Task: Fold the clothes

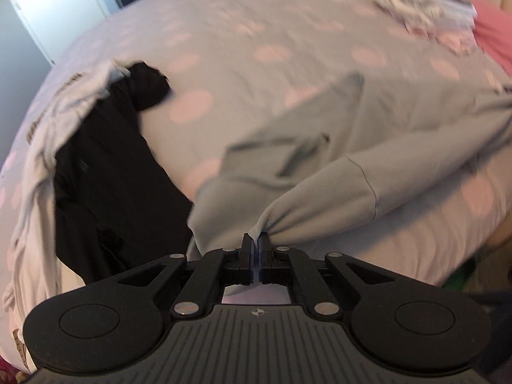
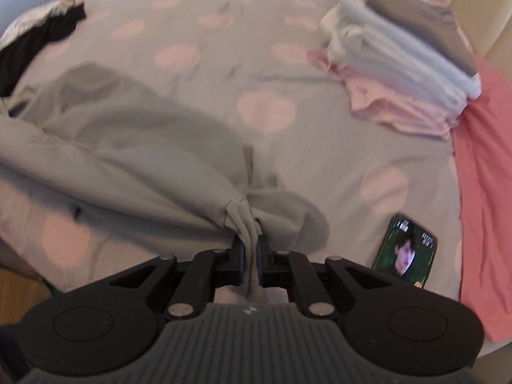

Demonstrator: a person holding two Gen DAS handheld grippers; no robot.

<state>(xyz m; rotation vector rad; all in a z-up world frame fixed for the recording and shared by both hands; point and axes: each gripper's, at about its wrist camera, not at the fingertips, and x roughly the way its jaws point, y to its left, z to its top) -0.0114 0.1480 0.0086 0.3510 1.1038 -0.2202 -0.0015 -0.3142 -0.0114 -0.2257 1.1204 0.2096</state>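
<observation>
1. Nearest the lens in the left wrist view, the left gripper [image 1: 255,240] had its jaws pressed together on a bunched corner of the grey garment [image 1: 320,147]; only a thin sliver of cloth showed between the pads.
2. The right gripper [image 2: 250,243] likewise pinched a gathered fold of the same grey garment [image 2: 134,147], a thicker wad of cloth wedged between its jaws.
3. From the left fingers the cloth ran ahead and to the right; from the right fingers it ran ahead and to the left. So the garment's long axis seemed to lie across, between the two grippers, with neither plainly nearer its bulk.
4. The garment looked soft, plain grey and rumpled, its body draped over the near part of the bed [image 2: 256,73] with one seamed part, probably a sleeve, raised toward the left gripper. Motion blur hid finer detail.
5. Further out: a black garment [image 1: 105,176] on the left, a folded stack [image 2: 403,73] at the far right, and a phone [image 2: 406,252] just beside the right gripper.
</observation>
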